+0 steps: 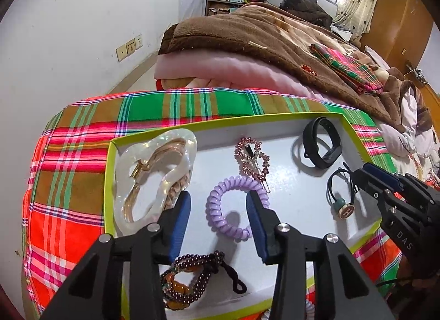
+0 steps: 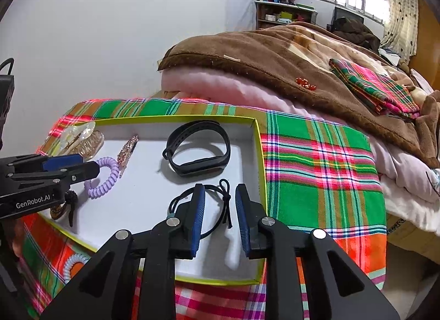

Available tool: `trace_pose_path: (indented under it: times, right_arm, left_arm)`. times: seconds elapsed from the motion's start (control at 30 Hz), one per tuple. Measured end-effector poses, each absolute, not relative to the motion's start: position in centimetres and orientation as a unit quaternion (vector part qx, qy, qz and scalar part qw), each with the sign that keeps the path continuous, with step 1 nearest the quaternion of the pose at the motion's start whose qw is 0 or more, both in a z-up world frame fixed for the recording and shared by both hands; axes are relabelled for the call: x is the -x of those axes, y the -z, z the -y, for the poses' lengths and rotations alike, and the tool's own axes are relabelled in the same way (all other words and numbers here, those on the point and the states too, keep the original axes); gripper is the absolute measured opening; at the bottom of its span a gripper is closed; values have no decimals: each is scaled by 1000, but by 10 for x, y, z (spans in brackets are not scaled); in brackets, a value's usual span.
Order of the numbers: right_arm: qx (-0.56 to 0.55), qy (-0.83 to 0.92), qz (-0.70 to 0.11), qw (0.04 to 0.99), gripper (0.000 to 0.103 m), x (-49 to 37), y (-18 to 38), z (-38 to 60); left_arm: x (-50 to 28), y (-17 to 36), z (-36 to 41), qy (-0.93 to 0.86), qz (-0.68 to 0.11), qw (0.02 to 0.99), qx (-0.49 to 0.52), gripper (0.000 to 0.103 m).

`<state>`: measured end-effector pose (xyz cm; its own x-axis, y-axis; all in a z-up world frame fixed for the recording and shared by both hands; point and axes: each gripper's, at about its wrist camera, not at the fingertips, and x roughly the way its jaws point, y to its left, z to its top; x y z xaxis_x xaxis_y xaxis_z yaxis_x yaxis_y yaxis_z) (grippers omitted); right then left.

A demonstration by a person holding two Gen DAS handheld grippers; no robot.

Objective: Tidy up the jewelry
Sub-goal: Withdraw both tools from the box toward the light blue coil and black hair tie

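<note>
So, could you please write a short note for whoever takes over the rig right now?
Left gripper: open, fingers either side of the purple coil hair tie, not pressing it.
Right gripper: open over the black hair tie with charm, holding nothing.
In the white tray: pearly hair claw, rhinestone hair clip, black fitness band, beaded bracelets, both hair ties.
Left: a white coil tie lies outside the tray on the plaid cloth; a red beaded piece sits on the brown blanket.
</note>
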<state>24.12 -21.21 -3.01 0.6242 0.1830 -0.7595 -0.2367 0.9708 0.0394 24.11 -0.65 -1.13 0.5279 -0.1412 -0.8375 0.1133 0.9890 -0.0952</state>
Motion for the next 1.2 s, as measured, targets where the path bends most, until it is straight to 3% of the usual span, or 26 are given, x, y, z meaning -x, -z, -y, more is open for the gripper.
trace_pose_path:
  times: [0.4,0.47,0.53,1.2]
  right_arm:
    - [7,-126,-397,909,26,-216,11,217]
    - [5,-127,-391,912,39,-209,6,216]
    - [0,-133,-385,913,42,-201,2,216]
    - [-25,-198,-393,898,44,-122,15,196]
  left_arm:
    - [-204,-12,1,75,-450,889,29,50]
    - [-196,-17,-1,74,-444,892,31,50]
    - [-186,-22,-3,76,-436,896,35,52]
    - [-99,-12,-36,90,-421,898,90,62]
